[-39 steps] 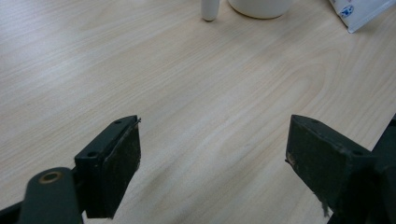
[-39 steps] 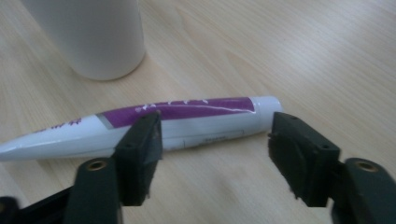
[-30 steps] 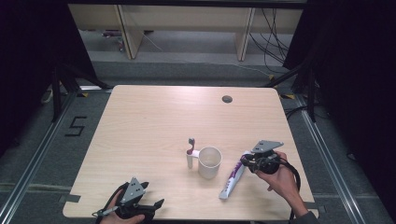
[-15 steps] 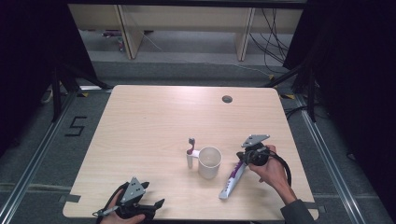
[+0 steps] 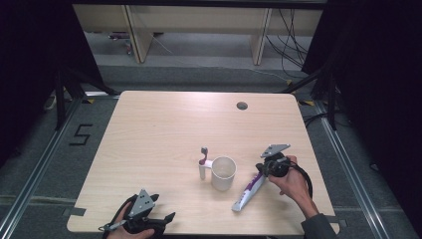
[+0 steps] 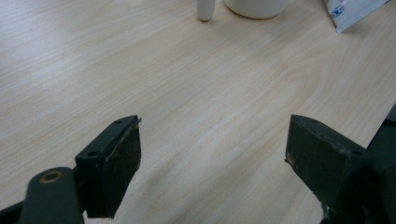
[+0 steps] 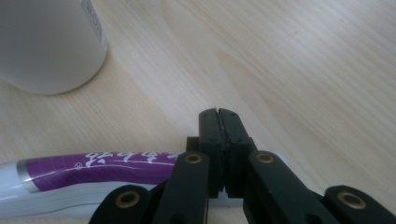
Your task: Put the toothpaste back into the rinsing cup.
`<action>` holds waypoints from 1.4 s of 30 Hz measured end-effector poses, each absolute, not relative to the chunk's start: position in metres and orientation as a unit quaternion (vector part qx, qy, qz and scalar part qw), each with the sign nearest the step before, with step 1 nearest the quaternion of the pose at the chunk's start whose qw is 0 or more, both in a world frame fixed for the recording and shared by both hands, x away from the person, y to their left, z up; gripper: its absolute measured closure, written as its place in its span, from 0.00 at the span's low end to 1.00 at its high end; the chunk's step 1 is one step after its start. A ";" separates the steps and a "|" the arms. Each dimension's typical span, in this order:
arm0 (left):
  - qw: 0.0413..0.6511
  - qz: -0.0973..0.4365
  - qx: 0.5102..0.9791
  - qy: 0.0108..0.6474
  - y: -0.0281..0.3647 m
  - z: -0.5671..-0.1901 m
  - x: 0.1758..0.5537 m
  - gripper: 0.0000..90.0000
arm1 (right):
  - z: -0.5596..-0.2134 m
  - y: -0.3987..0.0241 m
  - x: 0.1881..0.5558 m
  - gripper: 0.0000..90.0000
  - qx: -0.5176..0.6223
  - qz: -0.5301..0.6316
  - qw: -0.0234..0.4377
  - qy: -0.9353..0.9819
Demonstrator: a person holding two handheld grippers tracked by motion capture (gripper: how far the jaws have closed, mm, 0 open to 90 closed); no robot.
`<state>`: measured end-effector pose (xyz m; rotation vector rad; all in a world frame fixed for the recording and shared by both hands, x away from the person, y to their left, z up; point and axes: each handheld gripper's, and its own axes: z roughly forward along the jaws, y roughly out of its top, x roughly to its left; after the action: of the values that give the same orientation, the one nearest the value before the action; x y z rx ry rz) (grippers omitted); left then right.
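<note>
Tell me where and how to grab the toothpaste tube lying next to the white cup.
Grip the toothpaste tube across its purple cap end, coming down from above. It lies flat, slanting away from the cup, and that end is firmer than the flattened tail. The right gripper sits shut there now.

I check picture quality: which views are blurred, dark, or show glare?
High view: table evenly lit, surroundings dark. Left gripper view: jaws soft, wood sharp, mild sheen. Right gripper view: white mug blurred, toothpaste tube fairly sharp.
</note>
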<state>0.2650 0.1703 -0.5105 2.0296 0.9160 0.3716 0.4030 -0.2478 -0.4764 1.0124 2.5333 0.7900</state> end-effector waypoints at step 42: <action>0.415 0.144 0.824 0.359 0.170 -0.510 0.264 0.21 | -0.478 -0.302 0.309 0.96 0.391 0.256 0.138 0.873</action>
<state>0.2642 0.1699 -0.5099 2.0700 0.9018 0.3607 0.3089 -0.3023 -0.4776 1.1310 2.5257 0.7409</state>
